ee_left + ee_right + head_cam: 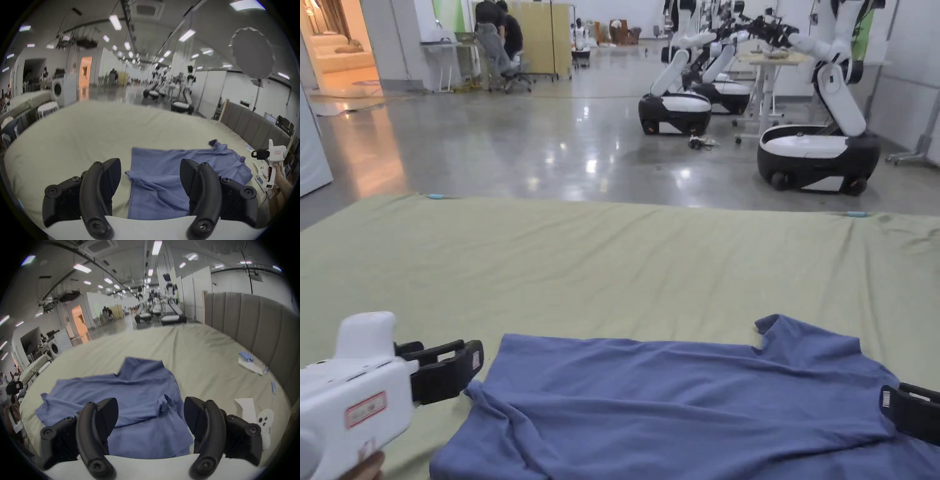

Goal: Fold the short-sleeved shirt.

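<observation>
A blue short-sleeved shirt (687, 406) lies spread and wrinkled on the near part of a pale green sheet (612, 269). Its left edge is rumpled and one corner sticks up at the far right. My left gripper (475, 365) hovers just left of the shirt's left edge, open, nothing between its jaws. In the left gripper view the shirt (162, 175) lies ahead between the parted jaws of my left gripper (150, 172). My right gripper (887, 400) sits over the shirt's right side. In the right gripper view the shirt (129, 394) lies below my open right gripper (151, 410).
The sheet covers a bed with a padded grey headboard (251, 331) on the right. White and blue small items (250, 363) and a white controller (264, 418) lie near the headboard. Beyond the bed's far edge are a shiny floor and several white wheeled robots (819, 144).
</observation>
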The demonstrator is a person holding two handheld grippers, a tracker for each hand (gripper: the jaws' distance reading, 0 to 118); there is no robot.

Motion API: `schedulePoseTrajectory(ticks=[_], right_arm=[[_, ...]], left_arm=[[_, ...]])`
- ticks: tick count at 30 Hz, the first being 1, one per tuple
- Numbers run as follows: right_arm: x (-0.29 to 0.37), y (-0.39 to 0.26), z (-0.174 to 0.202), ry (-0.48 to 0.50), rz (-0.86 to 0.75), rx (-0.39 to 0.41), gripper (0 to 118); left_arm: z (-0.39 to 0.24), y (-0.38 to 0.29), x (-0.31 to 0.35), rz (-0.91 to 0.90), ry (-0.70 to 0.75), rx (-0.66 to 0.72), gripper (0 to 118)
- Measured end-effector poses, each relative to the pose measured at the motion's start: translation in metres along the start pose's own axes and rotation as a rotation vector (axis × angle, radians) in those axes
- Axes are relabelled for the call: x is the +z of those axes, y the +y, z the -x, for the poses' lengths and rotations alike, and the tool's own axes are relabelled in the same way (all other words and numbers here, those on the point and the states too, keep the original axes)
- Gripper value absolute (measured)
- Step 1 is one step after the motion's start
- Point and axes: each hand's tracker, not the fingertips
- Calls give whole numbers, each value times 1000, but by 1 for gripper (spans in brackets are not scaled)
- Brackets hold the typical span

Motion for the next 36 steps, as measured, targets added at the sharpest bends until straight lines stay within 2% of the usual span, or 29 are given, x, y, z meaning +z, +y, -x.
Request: schedulePoseTrajectory(ticks=[3, 5, 7, 9, 10, 11, 12, 13, 14, 15, 16, 17, 21, 24, 29, 31, 34, 36], right_arm=[[64, -8, 14, 68, -107, 11, 91], [108, -21, 25, 77, -207, 39, 91], [150, -40, 41, 82, -252, 67, 91], [178, -58, 54, 124, -265, 79, 91], [189, -66, 59, 141, -253, 90, 87], [196, -73, 64, 141, -236, 105, 78], [202, -81, 69, 121, -233, 141, 62], [208, -88, 75, 88, -232, 174, 37], [212, -92, 78, 64, -224, 191, 19], [216, -97, 80, 73, -223, 174, 8], [216, -101, 78, 76, -218, 161, 6], [219, -104, 78, 77, -216, 140, 0], [220, -111, 76, 86, -197, 99, 0], [219, -110, 76, 92, -199, 97, 0], [217, -106, 74, 97, -211, 117, 0], [218, -106, 70, 102, -212, 107, 0], [217, -109, 58, 105, -206, 89, 0], [215, -113, 50, 97, -197, 78, 0]], left_arm=[[-26, 1, 62, -72, 8, -92, 75], [-42, -9, 100, -99, 26, -168, 75], [-57, -22, 137, -149, 64, -243, 75], [-68, -35, 164, -178, 90, -260, 75], [-71, -41, 174, -188, 111, -259, 74], [-75, -46, 182, -197, 135, -252, 73], [-78, -51, 190, -195, 149, -242, 72], [-80, -55, 198, -201, 157, -230, 63], [-81, -57, 204, -203, 157, -209, 41], [-82, -60, 212, -198, 143, -195, 13], [-84, -64, 217, -205, 154, -184, 3], [-84, -68, 220, -213, 183, -178, 2], [-78, -71, 222, -146, 144, -141, 2], [-73, -72, 213, -114, 135, -133, 2], [-40, -67, 175, -83, 41, 46, 7], [-20, -68, 141, 7, -47, 108, 40], [3, -71, 80, 119, 27, 126, 56], [17, -76, 40, 203, 35, 129, 58]])
